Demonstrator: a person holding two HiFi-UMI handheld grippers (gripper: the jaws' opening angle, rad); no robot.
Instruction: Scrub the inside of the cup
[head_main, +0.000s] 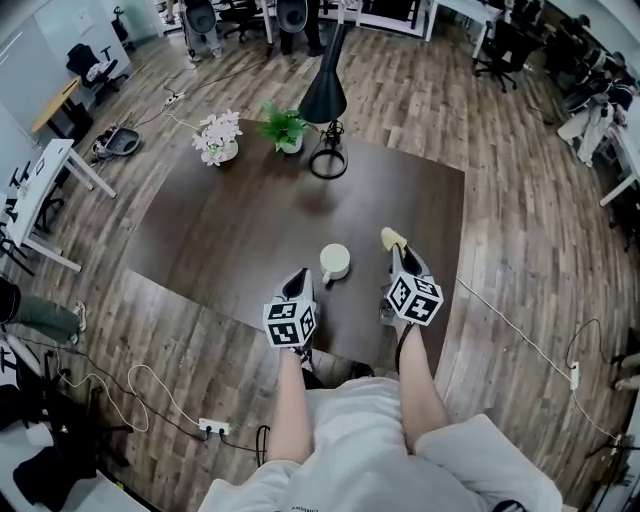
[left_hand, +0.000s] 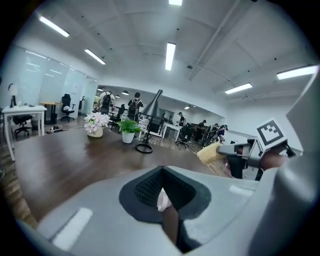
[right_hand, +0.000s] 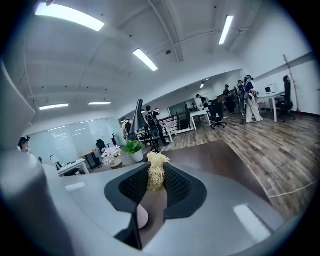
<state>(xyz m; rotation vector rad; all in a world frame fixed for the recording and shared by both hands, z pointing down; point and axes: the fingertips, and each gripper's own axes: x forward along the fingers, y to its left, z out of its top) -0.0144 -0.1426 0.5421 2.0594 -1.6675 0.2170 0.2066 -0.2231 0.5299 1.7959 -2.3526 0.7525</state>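
Left tool: jaws together, nothing identifiable gripped; just left of the cup.
Right tool: jaws clamped on a yellow fibrous scrub pad that projects past the tips; just right of the cup.
Cup: white, upright on the worktop, between both tools, touching neither.
Far edge of worktop: flower pot, green potted plant and black lamp, side by side.
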